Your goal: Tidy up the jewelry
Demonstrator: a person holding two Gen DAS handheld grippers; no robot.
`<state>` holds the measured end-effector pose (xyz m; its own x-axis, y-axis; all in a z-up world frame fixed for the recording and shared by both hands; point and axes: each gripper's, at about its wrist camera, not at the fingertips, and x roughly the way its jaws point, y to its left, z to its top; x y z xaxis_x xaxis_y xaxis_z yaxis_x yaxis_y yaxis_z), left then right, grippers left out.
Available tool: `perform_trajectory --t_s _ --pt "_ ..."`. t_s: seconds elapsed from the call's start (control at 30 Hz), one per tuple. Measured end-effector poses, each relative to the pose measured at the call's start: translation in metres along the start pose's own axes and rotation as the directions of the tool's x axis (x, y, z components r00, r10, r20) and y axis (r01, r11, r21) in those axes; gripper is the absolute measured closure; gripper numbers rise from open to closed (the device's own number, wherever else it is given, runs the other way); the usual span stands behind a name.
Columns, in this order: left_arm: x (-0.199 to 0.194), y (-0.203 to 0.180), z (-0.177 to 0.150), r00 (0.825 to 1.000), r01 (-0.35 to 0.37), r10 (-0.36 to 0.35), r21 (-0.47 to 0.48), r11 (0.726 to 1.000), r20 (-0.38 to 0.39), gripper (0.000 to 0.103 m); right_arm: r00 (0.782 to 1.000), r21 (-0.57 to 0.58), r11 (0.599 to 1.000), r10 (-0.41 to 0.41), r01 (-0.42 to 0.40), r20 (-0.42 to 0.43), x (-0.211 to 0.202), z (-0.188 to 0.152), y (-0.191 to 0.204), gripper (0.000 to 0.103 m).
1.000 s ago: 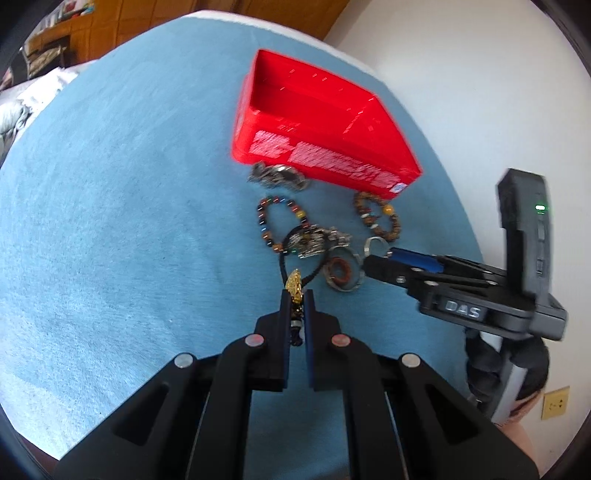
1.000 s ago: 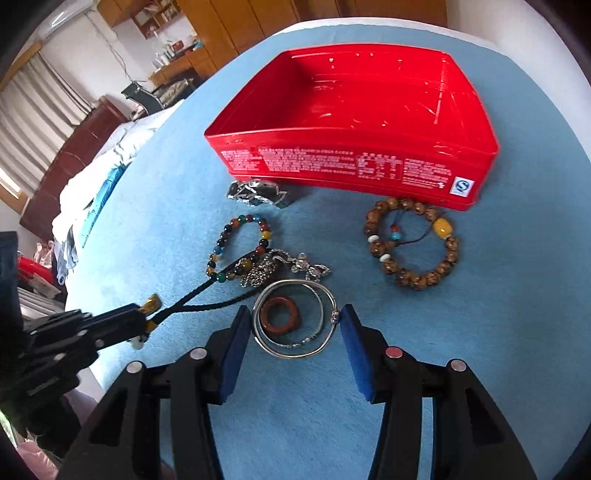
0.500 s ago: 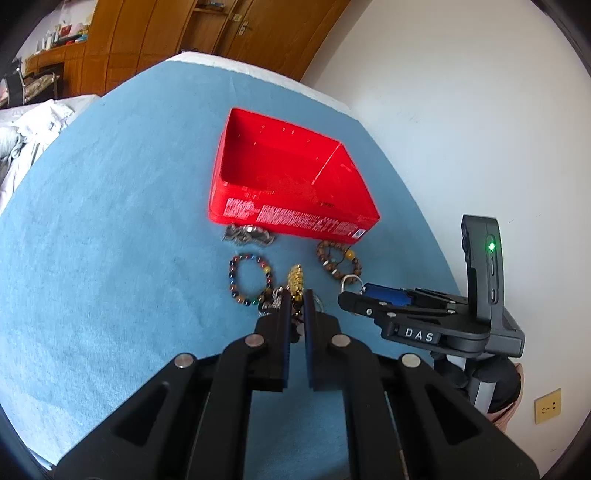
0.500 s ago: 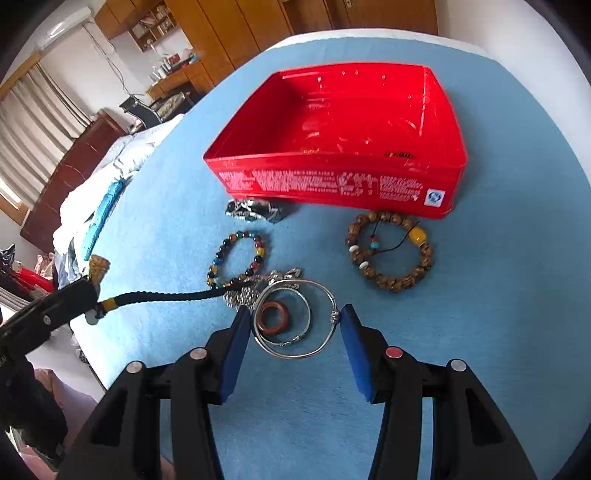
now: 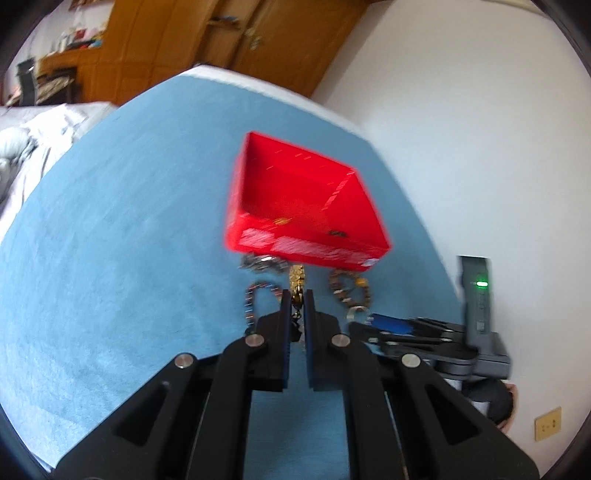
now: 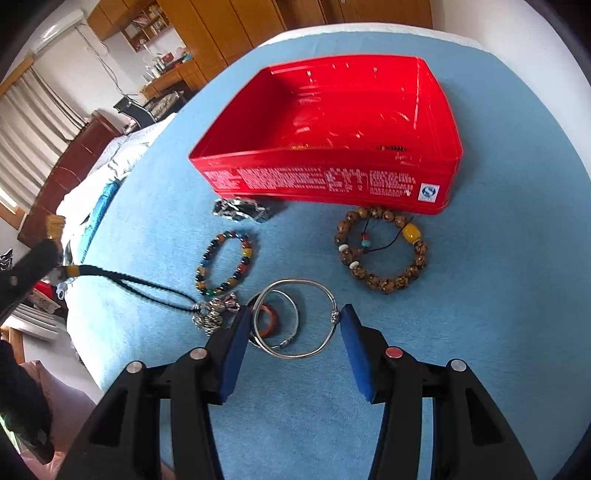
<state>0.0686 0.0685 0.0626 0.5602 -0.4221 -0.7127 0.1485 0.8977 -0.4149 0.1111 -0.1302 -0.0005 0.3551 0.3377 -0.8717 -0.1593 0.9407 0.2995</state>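
Note:
My left gripper (image 5: 296, 297) is shut on a black cord necklace (image 6: 136, 282) by its gold charm (image 5: 297, 278) and holds it up; its silver pendant (image 6: 214, 314) hangs at the cloth. The left gripper also shows at the left of the right wrist view (image 6: 48, 251). My right gripper (image 6: 293, 325) is open, its blue pads either side of silver bangles (image 6: 317, 295) and a brown ring (image 6: 267, 325). A red tray (image 6: 332, 181) lies beyond, with small items inside. A multicolour bead bracelet (image 6: 225, 264) and a wooden bead bracelet (image 6: 382, 253) lie on the cloth.
A silver chain piece (image 6: 240, 210) lies by the tray's front left corner. The blue cloth (image 6: 480, 295) covers a round table beside a white wall (image 5: 480, 129). A bed (image 6: 92, 184) and wooden cabinets (image 6: 240, 29) stand beyond the table's left edge.
My left gripper has lifted the necklace higher and pulled it taut, dragging the silver pendant off the cloth. The right gripper has stayed open around the bangles.

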Motion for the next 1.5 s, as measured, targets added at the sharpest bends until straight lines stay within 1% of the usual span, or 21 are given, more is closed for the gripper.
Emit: perform_trajectory --t_s 0.1,0.2,0.33,0.4,0.43,0.47,0.53,0.63,0.7,0.73,0.8,0.93,1.0,1.07,1.1,1.13,1.17,1.2,1.37,1.5 --pt "0.017 0.017 0.001 0.997 -0.049 0.046 -0.035 0.998 -0.057 0.098 1.0 0.007 1.0 -0.004 0.004 -0.021 0.008 0.0 -0.002 0.053" --pt "0.027 0.023 0.002 0.993 -0.083 0.079 -0.043 0.996 -0.087 0.095 1.0 0.013 1.0 -0.009 0.01 -0.027 0.012 0.0 -0.003 0.053" --pt "0.042 0.014 0.003 0.99 -0.067 0.066 -0.009 0.998 -0.124 0.095 1.0 0.015 1.0 -0.013 0.014 -0.026 0.013 0.001 -0.004 0.053" --pt "0.055 0.007 0.004 0.986 -0.063 0.065 0.016 0.998 -0.151 0.091 1.0 0.015 1.0 -0.013 0.014 -0.025 0.013 0.002 -0.003 0.053" --pt "0.063 0.005 0.005 0.983 -0.07 0.073 0.024 0.997 -0.168 0.08 1.0 0.014 1.0 -0.013 0.013 -0.025 0.013 0.002 -0.003 0.053" --pt "0.069 0.003 0.004 0.98 -0.078 0.082 0.028 0.997 -0.179 0.063 1.0 0.014 1.0 -0.012 0.012 -0.026 0.014 0.002 -0.003 0.053" --pt "0.087 -0.001 0.005 0.973 -0.102 0.11 0.053 0.993 -0.204 0.055 1.0 0.015 1.0 -0.01 0.01 -0.027 0.015 0.002 -0.004 0.053" --pt "0.11 -0.002 0.005 0.959 -0.118 0.131 0.065 0.991 -0.25 0.057 1.0 0.018 1.0 -0.006 0.006 -0.03 0.016 0.004 -0.006 0.053" --pt "0.122 0.0 0.006 0.952 -0.137 0.149 0.064 0.988 -0.268 0.065 0.999 0.018 1.0 -0.005 0.006 -0.032 0.016 0.004 -0.007 0.053" --pt "0.128 0.003 0.006 0.947 -0.144 0.156 0.063 0.988 -0.28 0.071 0.999 0.019 1.0 -0.004 0.005 -0.032 0.017 0.004 -0.007 0.053" --pt "0.134 0.007 0.005 0.942 -0.149 0.159 0.056 0.987 -0.295 0.072 0.999 0.02 1.0 -0.002 0.003 -0.033 0.018 0.004 -0.009 0.053" --pt "0.14 0.011 0.006 0.938 -0.168 0.178 0.061 0.984 -0.296 0.072 0.999 0.026 1.0 0.002 -0.001 -0.035 0.02 0.006 -0.012 0.053" --pt "0.146 0.014 0.006 0.933 -0.18 0.19 0.06 0.982 -0.306 0.075 0.999 0.026 1.0 0.006 -0.005 -0.039 0.021 0.006 -0.012 0.053" --pt "0.152 0.015 0.005 0.928 -0.195 0.206 0.066 0.979 -0.309 0.083 0.999 0.025 1.0 0.009 -0.008 -0.042 0.023 0.006 -0.012 0.053" --pt "0.153 0.017 0.005 0.927 -0.2 0.211 0.068 0.977 -0.309 0.084 0.999 0.025 1.0 0.01 -0.009 -0.043 0.024 0.006 -0.012 0.053" --pt "0.154 0.018 0.005 0.926 -0.206 0.217 0.068 0.976 -0.308 0.088 0.999 0.025 1.0 0.01 -0.009 -0.044 0.024 0.007 -0.012 0.053" --pt "0.156 0.018 0.005 0.925 -0.214 0.225 0.068 0.974 -0.307 0.096 0.999 0.025 1.0 0.01 -0.009 -0.044 0.024 0.007 -0.012 0.053" --pt "0.157 0.019 0.005 0.923 -0.223 0.233 0.066 0.973 -0.307 0.097 0.999 0.025 1.0 0.011 -0.009 -0.043 0.025 0.007 -0.012 0.053" --pt "0.154 0.024 0.006 0.932 -0.205 0.208 0.04 0.978 -0.298 0.097 0.999 0.031 0.999 0.008 -0.006 -0.042 0.024 0.007 -0.012 0.053" --pt "0.135 0.027 0.008 0.949 -0.171 0.173 0.031 0.985 -0.262 0.097 0.999 0.036 0.999 0.0 0.001 -0.033 0.018 0.006 -0.012 0.053"
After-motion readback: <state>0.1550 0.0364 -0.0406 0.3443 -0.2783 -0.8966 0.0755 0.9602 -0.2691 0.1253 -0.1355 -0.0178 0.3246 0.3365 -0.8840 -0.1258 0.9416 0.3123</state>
